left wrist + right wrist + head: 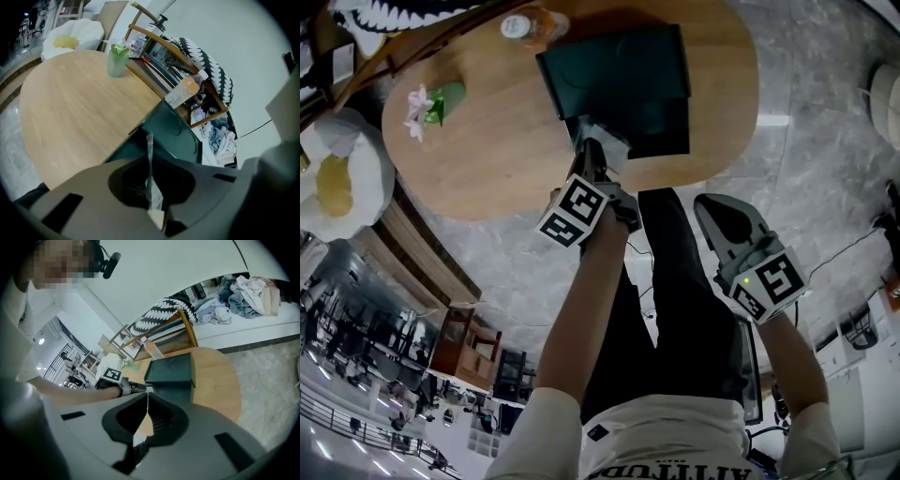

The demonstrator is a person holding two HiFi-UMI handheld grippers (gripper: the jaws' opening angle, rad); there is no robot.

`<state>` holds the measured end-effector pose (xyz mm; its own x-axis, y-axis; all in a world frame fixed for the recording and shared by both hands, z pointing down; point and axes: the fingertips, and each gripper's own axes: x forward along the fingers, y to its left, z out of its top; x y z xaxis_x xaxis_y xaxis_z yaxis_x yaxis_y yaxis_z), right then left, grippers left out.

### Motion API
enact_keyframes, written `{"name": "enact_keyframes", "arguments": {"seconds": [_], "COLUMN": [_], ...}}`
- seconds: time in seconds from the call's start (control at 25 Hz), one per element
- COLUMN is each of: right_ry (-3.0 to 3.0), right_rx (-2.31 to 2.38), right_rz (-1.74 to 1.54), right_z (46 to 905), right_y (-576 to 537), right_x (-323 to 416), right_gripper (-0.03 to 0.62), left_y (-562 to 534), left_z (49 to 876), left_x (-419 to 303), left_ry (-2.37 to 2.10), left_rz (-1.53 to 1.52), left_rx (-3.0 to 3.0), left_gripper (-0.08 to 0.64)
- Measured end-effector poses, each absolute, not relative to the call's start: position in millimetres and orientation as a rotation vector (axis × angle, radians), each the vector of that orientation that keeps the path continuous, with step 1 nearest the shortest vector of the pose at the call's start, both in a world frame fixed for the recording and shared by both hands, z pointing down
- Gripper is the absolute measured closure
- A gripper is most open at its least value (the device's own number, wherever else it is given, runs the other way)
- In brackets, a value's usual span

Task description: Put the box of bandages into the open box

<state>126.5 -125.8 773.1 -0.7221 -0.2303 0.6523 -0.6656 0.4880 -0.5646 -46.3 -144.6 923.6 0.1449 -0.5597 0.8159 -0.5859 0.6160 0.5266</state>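
Left gripper [598, 142] clamped on thin pale flat pack [149, 154], probably the bandages; dark green open box [619, 66] just ahead-below its tips; right gripper [717, 211] closed, empty, well behind

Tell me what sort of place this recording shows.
Probably a staged living-room corner in a larger hall: an oval wooden table, a wooden chair draped with black-and-white cloth, and heaped clothes along the wall.

Bright even indoor light, soft shadows; strong fisheye warp, dark corners; fingers [84, 225] blurry up close.
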Motion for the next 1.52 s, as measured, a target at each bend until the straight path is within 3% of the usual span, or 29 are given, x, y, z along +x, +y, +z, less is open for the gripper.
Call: {"name": "enact_keyframes", "arguments": {"seconds": [0.6, 0.76, 1.0, 1.52], "right_ry": [-2.231, -2.237, -2.244, -2.274], "right_rx": [0.703, 0.703, 0.706, 0.698], "right_rz": [1.186, 1.19, 1.188, 1.161], "right_z": [794.9, 795.0, 793.6, 770.3], "right_y": [-120.3, -121.5, -124.4, -121.1], "right_x": [130.9, 129.9, 128.8, 115.5], "right_gripper": [0.572, 0.572, 0.572, 0.572], "left_y": [-173.2, -175.0, -165.8, -134.1], "left_z": [950.7, 955.1, 945.5, 921.0], "left_x": [-38.6, -29.9, -29.4, -33.4], "left_ry": [-1.496, -1.442, -1.429, -1.393], "left_rz": [-0.147, -0.139, -0.072, -0.005], "left_rx": [0.905, 0.922, 0.931, 0.948], "left_gripper": [0.527, 0.435, 0.363, 0.344]}}
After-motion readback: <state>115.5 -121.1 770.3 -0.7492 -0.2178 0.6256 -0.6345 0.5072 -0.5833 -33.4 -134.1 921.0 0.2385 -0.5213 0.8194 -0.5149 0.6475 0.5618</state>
